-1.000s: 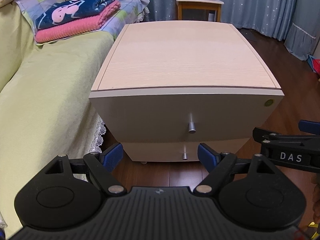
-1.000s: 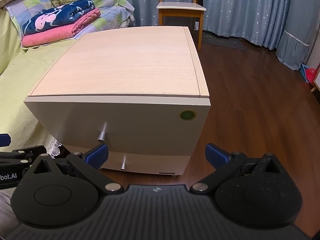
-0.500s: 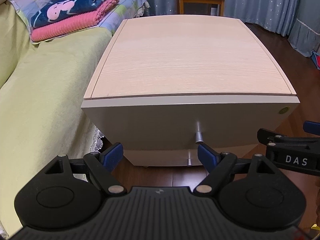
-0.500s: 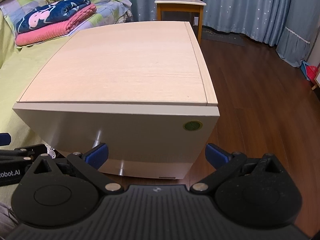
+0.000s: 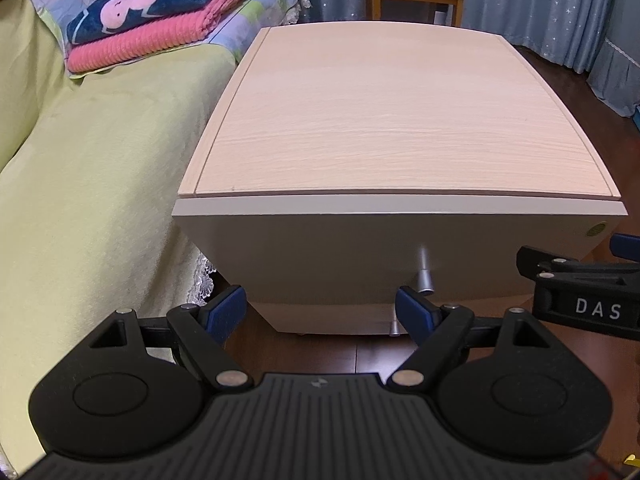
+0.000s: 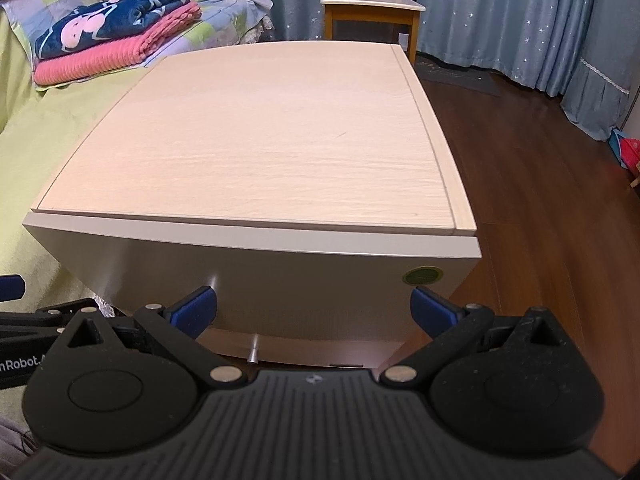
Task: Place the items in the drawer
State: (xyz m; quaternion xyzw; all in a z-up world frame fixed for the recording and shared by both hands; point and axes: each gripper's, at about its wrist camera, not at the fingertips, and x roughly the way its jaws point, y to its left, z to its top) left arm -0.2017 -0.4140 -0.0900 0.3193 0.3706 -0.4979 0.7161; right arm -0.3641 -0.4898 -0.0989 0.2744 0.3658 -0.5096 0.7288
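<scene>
A bedside cabinet (image 5: 396, 120) (image 6: 260, 136) with a pale wood top and two shut white drawers stands right in front of both grippers. In the left wrist view the upper drawer front (image 5: 328, 256) carries a metal knob (image 5: 425, 280); the lower drawer's knob (image 5: 394, 328) shows below it. My left gripper (image 5: 320, 308) is open and empty, its right fingertip just beside the upper knob. My right gripper (image 6: 314, 308) is open and empty too, facing the upper drawer front (image 6: 312, 292). There only the lower knob (image 6: 253, 354) shows.
A bed with a yellow-green cover (image 5: 92, 184) touches the cabinet's left side; folded navy and pink blankets (image 5: 160, 12) lie on it. A wooden chair (image 6: 370, 4) and blue curtains (image 6: 500, 12) stand behind. Dark wood floor (image 6: 552, 200) lies to the right.
Both grippers have moved up and closer to the cabinet, so more of its top and less of the drawer fronts show. Both stay open and empty.
</scene>
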